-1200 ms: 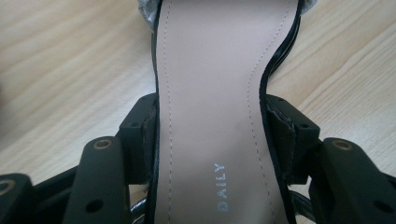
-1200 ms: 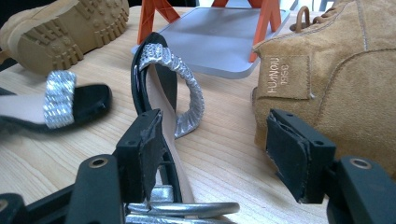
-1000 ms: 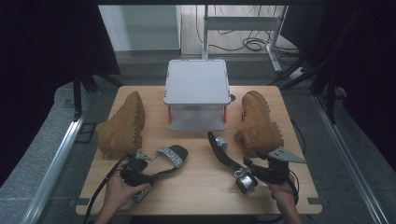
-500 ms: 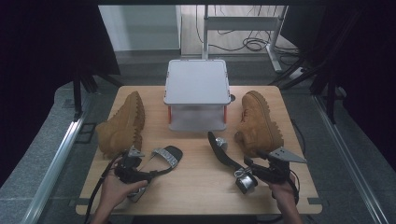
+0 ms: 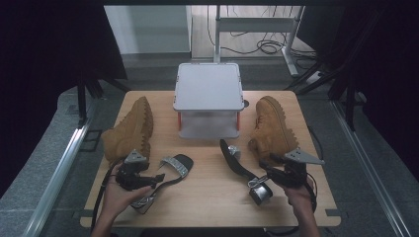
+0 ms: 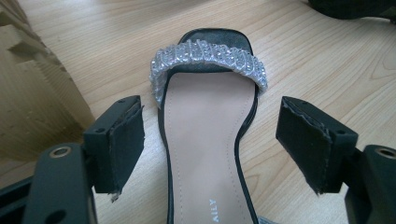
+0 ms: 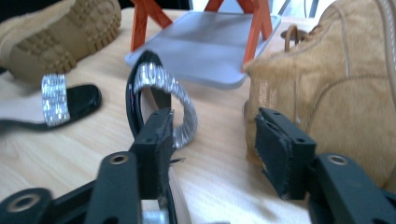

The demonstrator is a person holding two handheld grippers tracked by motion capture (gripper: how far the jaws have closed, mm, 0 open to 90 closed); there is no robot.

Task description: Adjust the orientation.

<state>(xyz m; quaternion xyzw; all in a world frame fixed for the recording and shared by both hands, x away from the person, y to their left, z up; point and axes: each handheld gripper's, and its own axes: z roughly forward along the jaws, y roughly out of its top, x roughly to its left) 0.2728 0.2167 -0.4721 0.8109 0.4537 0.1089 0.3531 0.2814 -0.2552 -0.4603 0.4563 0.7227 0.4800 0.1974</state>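
Wooden table point(image 5: 207, 197) seen from above, items listed from left to right. At far left, a tan boot point(image 5: 129, 129) lies on its side with its lugged sole turned toward the centre, so that its upper faces the table edge. Just beside it, near the front edge, the left gripper point(image 5: 157, 178) is carried in the person's left hand point(image 5: 118, 195). Its jaws are spread apart and grasp nothing; in the left gripper view they stand on either side of the insole of a black sandal point(image 6: 205, 140) without touching it, a placement that suggests alignment for a pinch across the sole. This left sandal point(image 5: 173, 168) lies flat, sole down, its beaded strap point(image 6: 208, 58) at the toe end pointing away from the gripper.

At centre back, a grey lidded box point(image 5: 207, 98) with red uprights stands between the two boots.

Right of centre, a second sandal point(image 5: 236, 160) rests tilted on its edge, its heel end toward the right gripper point(image 5: 264, 170). That gripper's jaws are parted; the left jaw lies close against the sandal's side, though blur leaves contact uncertain, and nothing is clamped between them. At far right a second tan boot point(image 5: 272, 126) lies just behind this gripper.
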